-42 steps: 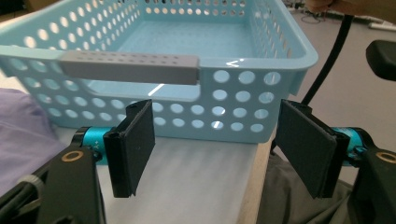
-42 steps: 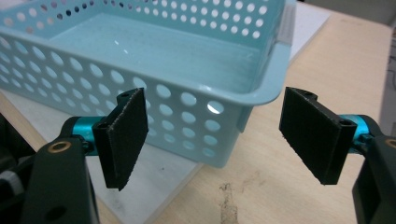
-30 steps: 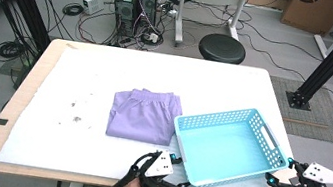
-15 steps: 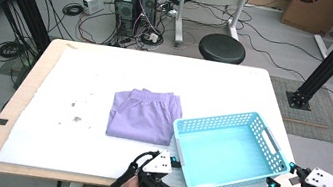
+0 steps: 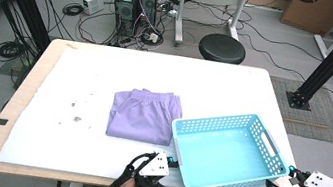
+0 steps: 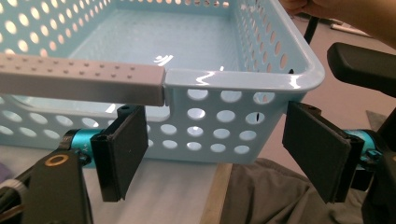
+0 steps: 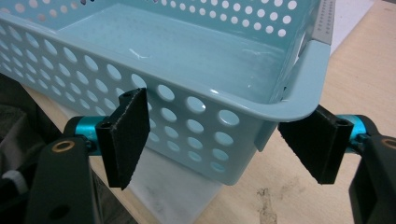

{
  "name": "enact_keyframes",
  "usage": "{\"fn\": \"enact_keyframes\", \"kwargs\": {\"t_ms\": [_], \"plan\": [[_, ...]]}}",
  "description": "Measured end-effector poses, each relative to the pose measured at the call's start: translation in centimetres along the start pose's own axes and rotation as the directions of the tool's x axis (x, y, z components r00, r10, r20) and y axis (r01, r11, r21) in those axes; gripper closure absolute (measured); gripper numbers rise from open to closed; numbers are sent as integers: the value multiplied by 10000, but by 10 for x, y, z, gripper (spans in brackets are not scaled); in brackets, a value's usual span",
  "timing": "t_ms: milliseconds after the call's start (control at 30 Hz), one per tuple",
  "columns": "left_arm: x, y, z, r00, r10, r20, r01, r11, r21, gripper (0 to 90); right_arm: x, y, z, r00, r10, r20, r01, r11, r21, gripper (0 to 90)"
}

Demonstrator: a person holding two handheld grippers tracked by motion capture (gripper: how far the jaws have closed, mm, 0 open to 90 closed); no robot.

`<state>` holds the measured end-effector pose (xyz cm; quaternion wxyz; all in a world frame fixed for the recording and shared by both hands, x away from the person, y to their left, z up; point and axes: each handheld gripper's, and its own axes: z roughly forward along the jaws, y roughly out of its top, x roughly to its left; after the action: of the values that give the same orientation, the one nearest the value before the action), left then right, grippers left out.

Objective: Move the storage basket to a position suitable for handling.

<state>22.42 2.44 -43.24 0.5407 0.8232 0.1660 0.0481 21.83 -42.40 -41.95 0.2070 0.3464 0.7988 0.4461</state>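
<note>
Keep both grippers clear of the basket (image 5: 226,151), left gripper (image 6: 219,154) and right gripper (image 7: 224,144) spread wide, gripping nothing. Back away without nudging the near corners. Mind the folded purple garment (image 5: 143,114) just beside.

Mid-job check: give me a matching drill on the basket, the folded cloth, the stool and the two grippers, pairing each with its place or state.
Things:
1. basket
2. folded cloth
3. stool
4. left gripper
5. right gripper

Places or states:
A. on the floor beyond the table
B. purple, flat on the white sheet
C. open at the basket's near right corner
D. light blue, empty, at the table's near edge
E. open at the basket's near left corner

Pairs: 1-D, 2-B, 3-A, 4-E, 5-C
</note>
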Motion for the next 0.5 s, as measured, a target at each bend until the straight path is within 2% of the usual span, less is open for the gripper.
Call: {"fn": "enact_keyframes", "kwargs": {"t_ms": [100,133,167,200,267,333,433,467,500], "plan": [[0,0,0,9998,-206,21,206,9997,120,223,2,1,-1,10000,71,61,-71,10000,68,253],[-2,-1,-2,9989,-471,-46,472,9986,234,223,5,3,-2,9996,247,107,-248,9996,102,253],[-2,-1,-2,9989,-471,-46,472,9986,234,223,5,3,-2,9996,247,107,-248,9996,102,253],[-5,-2,-5,9988,-453,-182,461,9977,488,223,8,5,-2,9996,227,189,-228,9997,24,254],[-7,-4,-6,9990,-423,-123,430,9973,592,223,12,6,-3,9993,175,325,-177,9998,53,251],[-15,-9,-6,9992,-373,-152,385,9955,866,223,14,8,-3,9991,251,354,-254,9996,79,250],[-20,-11,-4,9983,-269,-519,308,9967,751,225,15,8,-2,9987,401,321,-404,9992,69,250],[-20,-11,-4,9983,-269,-519,308,9967,751,229,15,8,-2,9987,401,321,-404,9992,69,250],[-20,-9,-3,9973,-125,-721,167,9982,570,233,15,7,-2,9990,299,333,-299,9996,13,250]]}}
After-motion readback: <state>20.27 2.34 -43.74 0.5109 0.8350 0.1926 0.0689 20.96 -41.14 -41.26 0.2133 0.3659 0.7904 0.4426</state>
